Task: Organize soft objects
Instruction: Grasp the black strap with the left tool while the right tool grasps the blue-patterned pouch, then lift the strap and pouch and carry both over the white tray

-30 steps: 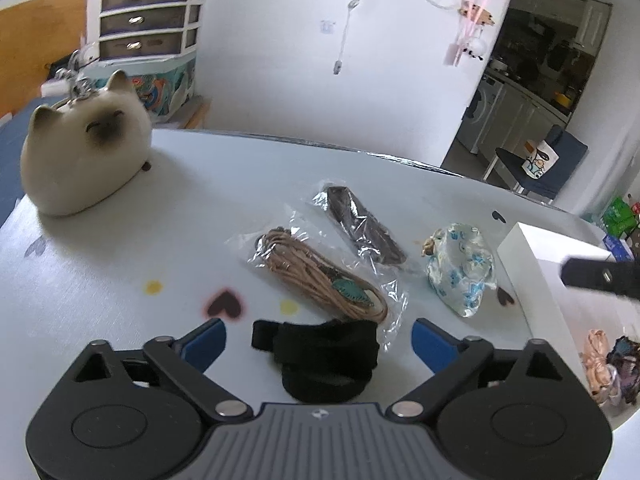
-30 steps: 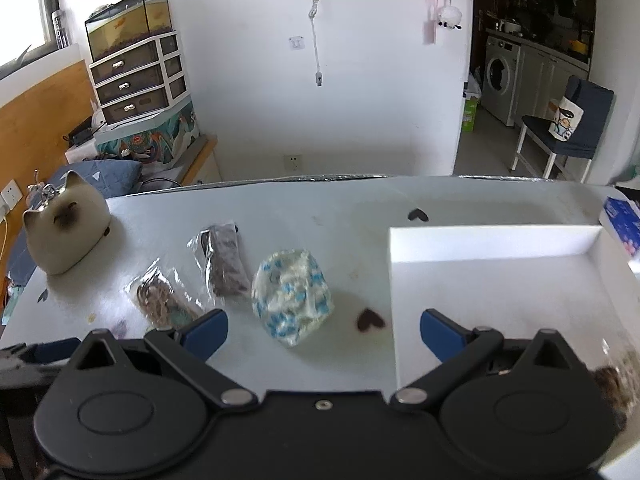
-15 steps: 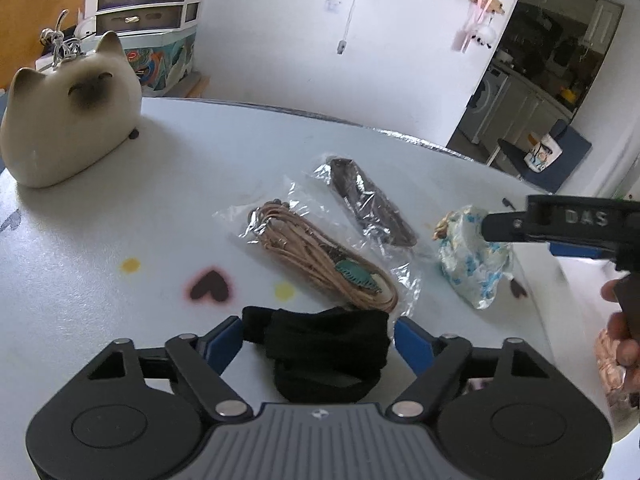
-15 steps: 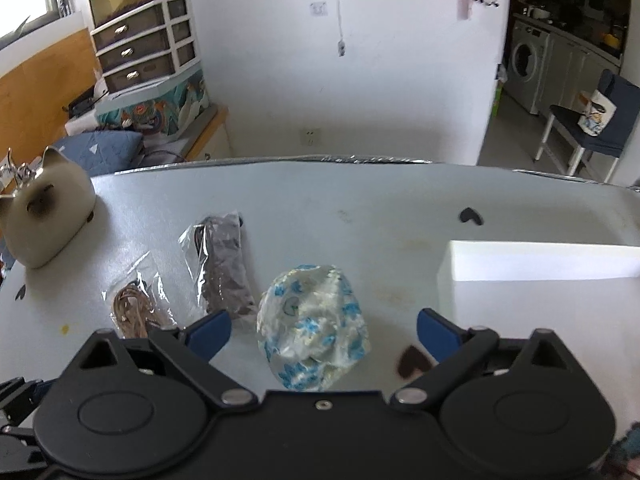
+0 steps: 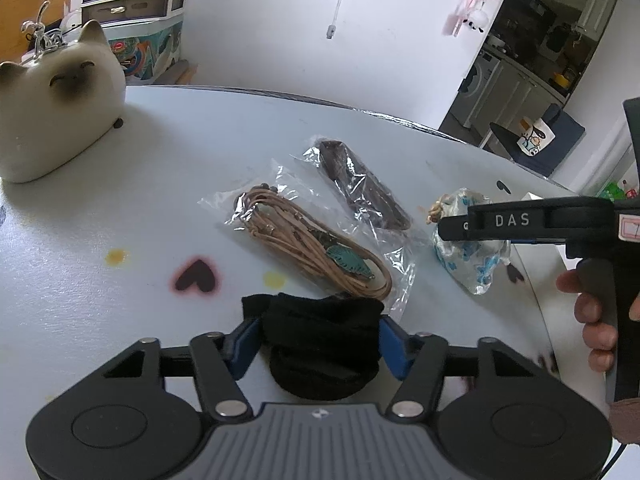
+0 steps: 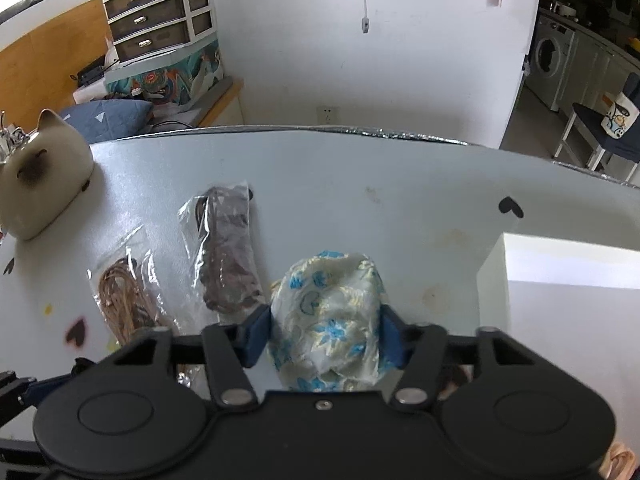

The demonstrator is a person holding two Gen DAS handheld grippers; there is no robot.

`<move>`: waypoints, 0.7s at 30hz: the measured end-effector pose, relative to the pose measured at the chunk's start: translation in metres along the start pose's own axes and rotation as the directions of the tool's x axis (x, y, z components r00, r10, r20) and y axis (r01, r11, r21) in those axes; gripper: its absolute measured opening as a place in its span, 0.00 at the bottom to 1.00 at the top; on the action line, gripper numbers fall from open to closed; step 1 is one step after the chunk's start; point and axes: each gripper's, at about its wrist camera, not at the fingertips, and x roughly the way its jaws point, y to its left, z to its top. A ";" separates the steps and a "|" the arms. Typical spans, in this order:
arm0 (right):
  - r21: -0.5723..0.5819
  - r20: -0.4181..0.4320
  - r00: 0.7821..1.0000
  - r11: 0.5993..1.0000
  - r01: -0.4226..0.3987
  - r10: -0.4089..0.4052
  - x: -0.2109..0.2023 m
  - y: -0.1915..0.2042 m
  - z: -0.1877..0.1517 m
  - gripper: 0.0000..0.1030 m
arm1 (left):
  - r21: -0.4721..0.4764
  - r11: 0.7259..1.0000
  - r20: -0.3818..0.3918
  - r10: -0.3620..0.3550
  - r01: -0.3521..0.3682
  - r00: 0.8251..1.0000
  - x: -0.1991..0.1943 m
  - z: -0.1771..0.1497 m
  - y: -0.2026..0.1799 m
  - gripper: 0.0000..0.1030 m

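Observation:
My left gripper (image 5: 320, 340) is shut on a black fabric band (image 5: 322, 344) at the near edge of the table. My right gripper (image 6: 326, 336) is shut on a white pouch with blue flowers (image 6: 328, 320); the pouch also shows in the left wrist view (image 5: 468, 260), under the right gripper's black body. A bagged tan cord (image 5: 312, 248) and a bagged dark brown item (image 5: 360, 184) lie between them on the table, and both show in the right wrist view, the cord (image 6: 124, 300) and the brown item (image 6: 226, 256).
A white box (image 6: 560, 276) stands at the right, with a pink soft item (image 6: 622, 458) low at its near corner. A ceramic cat figure (image 5: 52, 108) sits at the far left of the pale table (image 5: 120, 208). Heart stickers (image 5: 196, 278) mark the top.
Both grippers have closed: the left on the black band, the right on the flowered pouch. The right gripper moved left from the box to the pouch.

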 end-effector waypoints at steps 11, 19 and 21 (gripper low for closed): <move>-0.005 0.013 0.999 0.999 -0.040 0.040 -0.026 0.003 -0.012 0.25 | -0.012 1.000 -0.016 -0.009 0.008 1.000 -0.007 0.003 0.005 0.30; 0.001 0.028 0.998 0.998 -0.062 0.062 -0.058 0.007 -0.027 0.19 | -0.040 0.999 -0.022 -0.003 0.002 1.000 -0.023 0.000 0.007 0.26; 0.004 0.030 0.997 0.998 -0.065 0.065 -0.067 0.008 -0.032 0.18 | -0.048 0.999 -0.016 -0.007 0.006 1.000 -0.029 0.000 0.008 0.26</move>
